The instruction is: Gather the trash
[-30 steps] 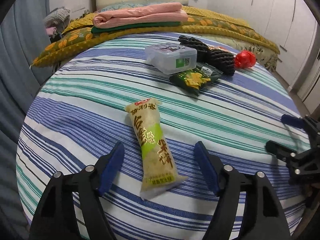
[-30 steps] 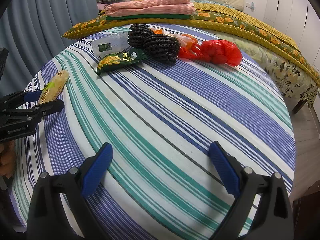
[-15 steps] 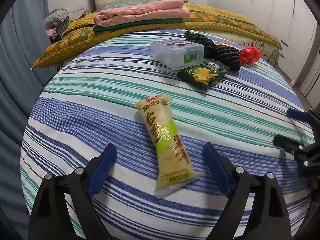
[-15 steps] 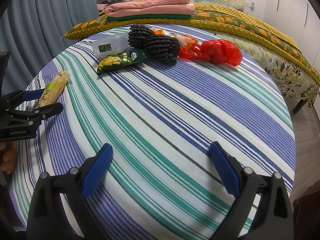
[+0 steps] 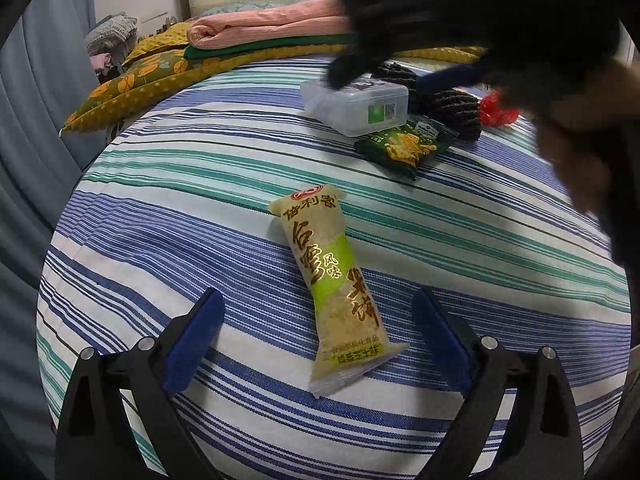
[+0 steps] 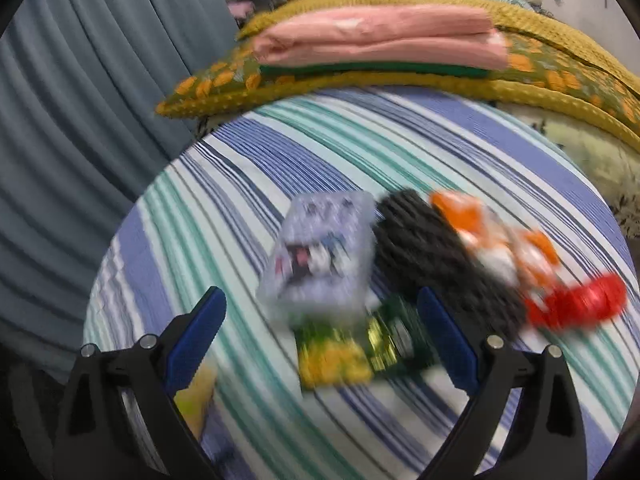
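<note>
Judging by the bench point(image 5: 168, 184), we have collected nothing yet: the rice-cracker wrapper point(image 5: 334, 280) lies between our left claw's point(image 5: 316, 344) opening, untouching jaws, while our empty, wide-open right claw point(image 6: 322, 336) hovers over the green snack bag point(image 6: 352, 352), clear box point(image 6: 320, 256) and red bag point(image 6: 576, 304).
</note>
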A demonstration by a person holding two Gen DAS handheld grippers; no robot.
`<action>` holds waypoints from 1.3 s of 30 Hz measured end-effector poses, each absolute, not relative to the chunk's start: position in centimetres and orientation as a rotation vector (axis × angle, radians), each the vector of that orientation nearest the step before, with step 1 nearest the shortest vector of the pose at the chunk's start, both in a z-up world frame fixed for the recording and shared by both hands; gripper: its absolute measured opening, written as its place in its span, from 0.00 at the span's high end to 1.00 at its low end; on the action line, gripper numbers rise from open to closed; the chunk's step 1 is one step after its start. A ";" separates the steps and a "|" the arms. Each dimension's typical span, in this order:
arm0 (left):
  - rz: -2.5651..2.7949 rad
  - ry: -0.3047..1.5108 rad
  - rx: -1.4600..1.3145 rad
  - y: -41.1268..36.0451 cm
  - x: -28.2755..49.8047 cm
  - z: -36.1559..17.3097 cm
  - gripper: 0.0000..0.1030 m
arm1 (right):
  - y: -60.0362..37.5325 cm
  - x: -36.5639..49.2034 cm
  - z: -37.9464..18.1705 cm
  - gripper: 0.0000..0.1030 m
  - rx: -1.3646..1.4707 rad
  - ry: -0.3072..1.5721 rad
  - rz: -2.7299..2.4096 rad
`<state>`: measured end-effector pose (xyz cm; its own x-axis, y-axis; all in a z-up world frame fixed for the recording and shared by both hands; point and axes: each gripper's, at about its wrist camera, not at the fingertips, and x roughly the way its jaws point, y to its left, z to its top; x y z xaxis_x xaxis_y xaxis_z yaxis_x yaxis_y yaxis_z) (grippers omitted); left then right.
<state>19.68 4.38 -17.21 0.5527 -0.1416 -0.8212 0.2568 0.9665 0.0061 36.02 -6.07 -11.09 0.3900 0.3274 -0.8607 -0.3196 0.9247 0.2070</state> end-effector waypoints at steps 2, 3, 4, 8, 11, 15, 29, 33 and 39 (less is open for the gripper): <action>-0.236 0.957 0.130 4.4 19.7 -17.2 0.09 | -4.9 37.1 -11.9 0.09 -0.040 1.118 0.376; -0.236 0.957 0.130 4.4 19.6 -17.2 0.09 | -4.7 37.4 -12.2 0.10 -0.052 1.121 0.357; -0.236 0.957 0.130 4.4 19.6 -17.2 0.09 | -4.5 37.6 -12.4 0.12 -0.058 1.122 0.344; -0.237 0.958 0.129 4.3 19.6 -17.2 0.08 | -4.7 36.7 -12.1 0.38 -0.075 1.115 0.351; -0.236 0.958 0.129 4.3 19.6 -17.2 0.08 | -5.7 34.9 -10.7 0.39 -0.076 1.076 0.381; -0.235 0.958 0.130 4.3 19.6 -17.3 0.08 | -8.8 29.9 -8.1 0.39 -0.045 1.010 0.424; -0.226 0.962 0.133 4.3 19.8 -17.4 0.06 | -16.8 17.4 -13.9 0.25 -0.027 0.951 0.237; -0.226 0.962 0.132 4.3 19.8 -17.4 0.06 | -16.1 17.7 -14.9 0.22 -0.042 0.956 0.218; -0.226 0.962 0.132 4.3 19.8 -17.4 0.06 | -15.7 17.9 -15.0 0.16 -0.047 0.963 0.202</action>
<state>19.79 4.27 -17.35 0.5508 -0.1321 -0.8241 0.2488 0.9685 0.0110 17.92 -15.74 -15.03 0.5542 0.1500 -0.8188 -0.1914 0.9802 0.0501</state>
